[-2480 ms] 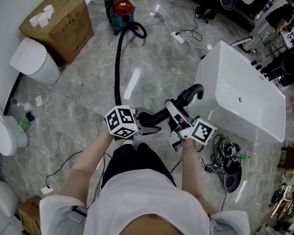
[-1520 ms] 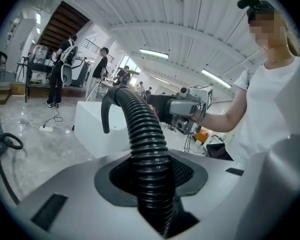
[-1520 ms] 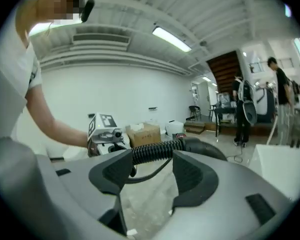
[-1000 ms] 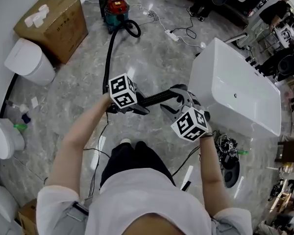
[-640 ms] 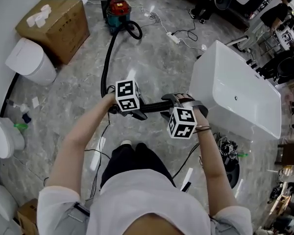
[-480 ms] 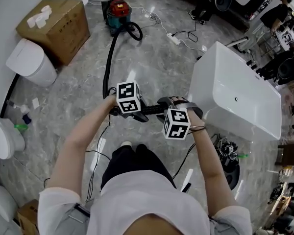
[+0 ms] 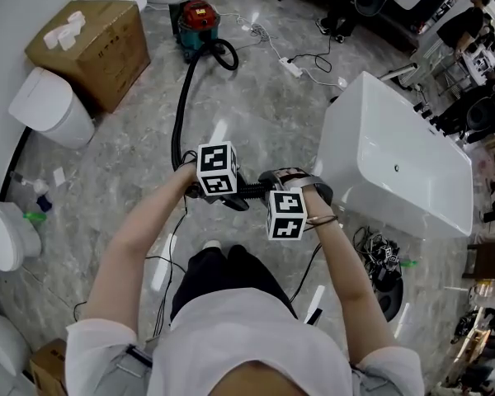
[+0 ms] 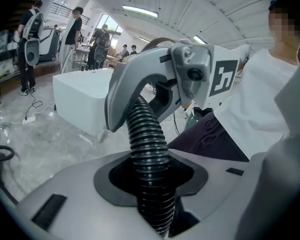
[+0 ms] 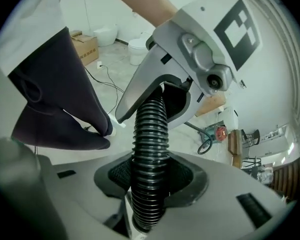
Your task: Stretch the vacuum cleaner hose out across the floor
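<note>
Here, closest in, both grippers hold one short stretch of the hose (image 7: 255, 190) in front of the person, above the floor (image 7: 264, 114). The left gripper (image 8: 151, 181) has its jaws clamped on the black ribbed hose, which fills the notch between the pads. Just beside it, the right gripper (image 9: 149, 184) has just been closing its jaws. The hose stands between them with the pads pressed on its ribs. In each gripper view the other gripper shows just ahead, biting the same hose.

From the head view, the held stretch runs nearly level between the two. Past the left gripper the hose drops to the floor and runs away in one long, gentle curve over the grey marble. It ends in a small loop at the red-topped vacuum (image 7: 198, 15). A box (image 7: 95, 35) sits near the vacuum, to its left, and a white tub (image 7: 396, 167) stands on the right. A power strip (image 7: 295, 67) lies farther off.
</note>
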Available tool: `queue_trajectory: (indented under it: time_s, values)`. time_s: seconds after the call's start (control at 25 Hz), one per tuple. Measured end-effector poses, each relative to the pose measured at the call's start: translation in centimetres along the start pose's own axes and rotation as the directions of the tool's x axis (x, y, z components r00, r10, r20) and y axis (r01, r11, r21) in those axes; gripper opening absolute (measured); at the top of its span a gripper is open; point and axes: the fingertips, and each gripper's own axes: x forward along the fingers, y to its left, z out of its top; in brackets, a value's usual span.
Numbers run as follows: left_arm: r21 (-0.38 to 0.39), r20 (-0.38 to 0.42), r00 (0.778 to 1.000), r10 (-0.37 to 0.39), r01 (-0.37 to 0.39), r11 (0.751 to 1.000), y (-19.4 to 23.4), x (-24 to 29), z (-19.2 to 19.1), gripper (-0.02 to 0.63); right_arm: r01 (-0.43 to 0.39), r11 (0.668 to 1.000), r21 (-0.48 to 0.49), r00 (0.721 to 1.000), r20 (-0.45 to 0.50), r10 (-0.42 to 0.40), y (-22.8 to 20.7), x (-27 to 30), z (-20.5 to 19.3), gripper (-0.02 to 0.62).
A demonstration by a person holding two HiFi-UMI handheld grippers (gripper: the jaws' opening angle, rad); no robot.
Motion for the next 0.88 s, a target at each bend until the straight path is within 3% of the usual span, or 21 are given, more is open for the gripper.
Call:
queue_trajectory:
  time_s: [0.2, 0.56, 0.72, 0.88]
  values:
    - [0.021, 0.018, 0.999, 0.032, -0.032, 0.999, 0.8, 0.5, -0.5, 0.156, -0.012, 1.000, 0.026, 1.000, 0.013, 0.012, 0.0, 0.2, -0.3, 0.163]
    - [0.036, 0.128, 0.965, 0.228, -0.234, 0.972, 2.5, -0.8, 0.8, 0.204, -0.033, 0.982, 0.185, 0.995, 0.102, 0.014, -0.3, 0.0, -0.4, 0.161]
    - [0.025, 0.152, 0.926, 0.346, -0.353, 0.935, 3.2, -2.2, 1.2, 0.270, -0.027, 0.971, 0.239, 0.988, 0.155, -0.011, -0.7, -0.7, 0.0, 0.161]
    - [0.017, 0.209, 0.850, 0.483, -0.497, 0.867, 3.3, -5.3, 1.9, 0.323, -0.035, 0.936, 0.350, 0.967, 0.248, -0.056, -2.1, -2.2, 1.1, 0.160]
